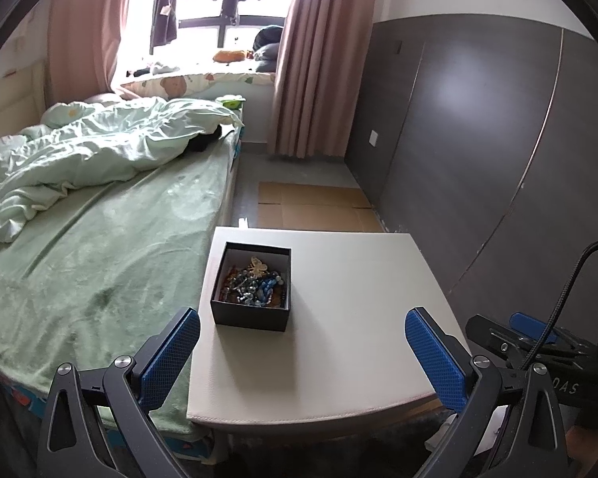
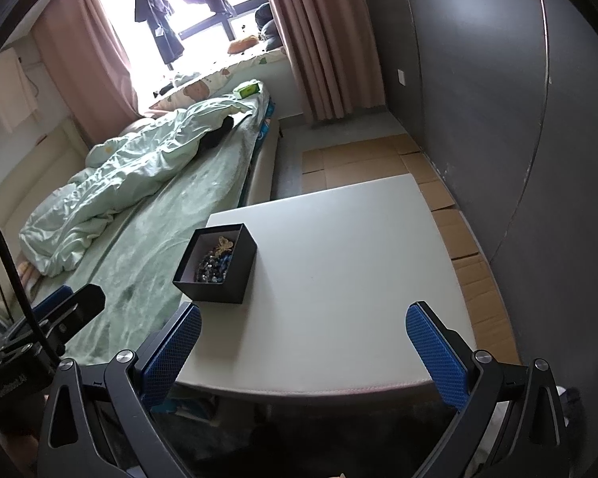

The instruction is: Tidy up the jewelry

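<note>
A small black box (image 1: 251, 316) stands on the left part of a white square table (image 1: 351, 318). Inside it lies a tangle of beaded jewelry (image 1: 255, 285), blue and grey, with a gold butterfly piece (image 1: 258, 266) on top. My left gripper (image 1: 302, 352) is open, held back over the table's near edge with nothing between its blue pads. In the right wrist view the same box (image 2: 235, 279) sits at the table's (image 2: 339, 279) left edge, ahead and left of my right gripper (image 2: 303, 346), which is open and holds nothing.
A bed (image 1: 99, 247) with a green sheet and a rumpled quilt (image 1: 99, 147) runs along the table's left side. Flattened cardboard (image 1: 315, 207) covers the floor beyond the table. A dark grey wall (image 1: 478, 139) rises on the right. My right gripper's body (image 1: 538, 342) shows at the right edge.
</note>
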### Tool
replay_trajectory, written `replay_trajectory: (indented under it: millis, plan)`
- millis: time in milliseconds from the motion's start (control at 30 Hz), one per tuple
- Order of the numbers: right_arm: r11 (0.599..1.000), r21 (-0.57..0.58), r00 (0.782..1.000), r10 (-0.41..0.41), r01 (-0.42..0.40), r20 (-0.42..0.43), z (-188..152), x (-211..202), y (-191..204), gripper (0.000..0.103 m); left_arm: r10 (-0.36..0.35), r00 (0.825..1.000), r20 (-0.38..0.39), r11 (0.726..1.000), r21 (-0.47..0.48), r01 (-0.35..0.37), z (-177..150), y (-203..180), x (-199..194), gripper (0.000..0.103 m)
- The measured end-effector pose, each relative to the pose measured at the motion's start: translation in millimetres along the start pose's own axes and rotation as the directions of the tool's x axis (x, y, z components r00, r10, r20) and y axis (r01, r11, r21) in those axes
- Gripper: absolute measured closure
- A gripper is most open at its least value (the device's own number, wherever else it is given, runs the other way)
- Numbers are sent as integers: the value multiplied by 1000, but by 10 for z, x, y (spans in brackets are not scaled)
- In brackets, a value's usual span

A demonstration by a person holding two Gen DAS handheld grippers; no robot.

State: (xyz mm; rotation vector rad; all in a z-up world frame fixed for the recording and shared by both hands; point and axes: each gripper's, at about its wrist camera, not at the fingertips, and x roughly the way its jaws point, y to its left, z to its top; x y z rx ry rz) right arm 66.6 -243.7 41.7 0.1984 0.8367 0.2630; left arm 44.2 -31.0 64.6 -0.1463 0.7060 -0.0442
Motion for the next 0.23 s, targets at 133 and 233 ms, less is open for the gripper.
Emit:
replay_trajectory:
  millis: [133,233]
  plan:
    - [1000,-2,1000,-1,1,-6,-3,18,20,0,2,1000,-1,1000,-5,-2,-1,7,10,0]
    - [1000,-2,1000,-2,2,-6,-5,23,23,0,-5,1000,-5,1000,-11,5,5,12,19,0]
